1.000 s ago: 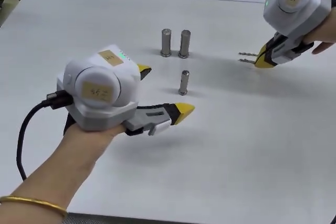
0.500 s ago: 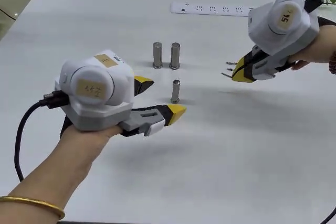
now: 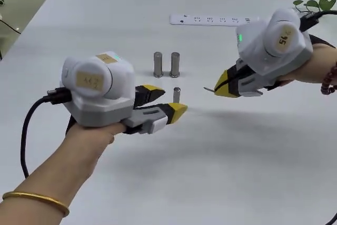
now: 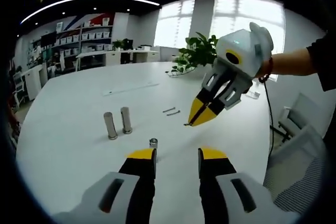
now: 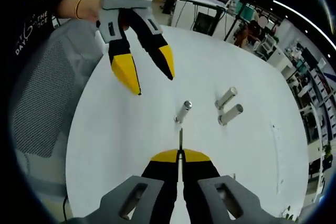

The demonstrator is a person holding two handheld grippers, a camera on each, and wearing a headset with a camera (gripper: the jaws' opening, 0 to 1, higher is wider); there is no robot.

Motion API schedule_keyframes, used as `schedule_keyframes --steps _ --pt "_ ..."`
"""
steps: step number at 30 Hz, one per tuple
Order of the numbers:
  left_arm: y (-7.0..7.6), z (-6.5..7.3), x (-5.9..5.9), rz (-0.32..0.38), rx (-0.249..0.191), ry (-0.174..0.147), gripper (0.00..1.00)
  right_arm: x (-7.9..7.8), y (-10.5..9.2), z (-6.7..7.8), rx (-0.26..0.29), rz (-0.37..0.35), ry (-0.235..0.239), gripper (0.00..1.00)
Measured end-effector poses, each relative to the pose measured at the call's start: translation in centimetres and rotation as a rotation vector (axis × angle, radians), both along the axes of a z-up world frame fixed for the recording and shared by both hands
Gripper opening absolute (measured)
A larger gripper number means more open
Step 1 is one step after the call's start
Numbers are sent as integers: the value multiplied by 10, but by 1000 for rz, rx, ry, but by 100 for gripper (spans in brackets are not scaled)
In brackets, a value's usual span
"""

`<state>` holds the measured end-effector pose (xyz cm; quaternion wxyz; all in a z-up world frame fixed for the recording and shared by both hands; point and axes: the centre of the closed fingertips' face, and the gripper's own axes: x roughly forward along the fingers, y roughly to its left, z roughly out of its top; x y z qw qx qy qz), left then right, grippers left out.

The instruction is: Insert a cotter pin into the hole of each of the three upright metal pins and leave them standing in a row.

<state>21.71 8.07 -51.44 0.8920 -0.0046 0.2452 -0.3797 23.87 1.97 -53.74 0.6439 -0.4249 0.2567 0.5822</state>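
The right claw is pinching a cotter pin between fully closed jaws. The pin's free end is sticking out ahead and pointing at the front metal pin, near it but not touching. The left claw is hanging wide open and empty, with its yellow tips just short of that same pin.

My read is that the first insertion is only now being set up. Doing it well means the left claw closing low on the pin's body to steady it and leaving the top clear. The right claw should be squaring the cotter pin to the cross-hole, which is too small to make out here, and feeding it straight so nothing tips.

The other two metal pins are standing upright, side by side, just behind. Two spare cotter pins are lying further back on the smooth white table. A power strip is lying near the far edge and a potted plant is standing beyond, in a bright open office with desks and big windows.
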Motion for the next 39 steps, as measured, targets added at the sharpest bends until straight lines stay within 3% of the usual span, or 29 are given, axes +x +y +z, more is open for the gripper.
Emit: schedule_keyframes --steps 6,13,27,39 --pt "-7 -4 -3 3 -52 89 22 -13 8 3 23 41 -30 0" --pt "-15 -8 -5 9 -104 164 18 -23 15 7 53 68 -49 0" --pt "-26 -1 -8 26 -238 281 8 -29 23 11 66 117 -104 0" --pt "-32 1 -7 27 -269 303 0 -30 27 13 76 126 -113 0"
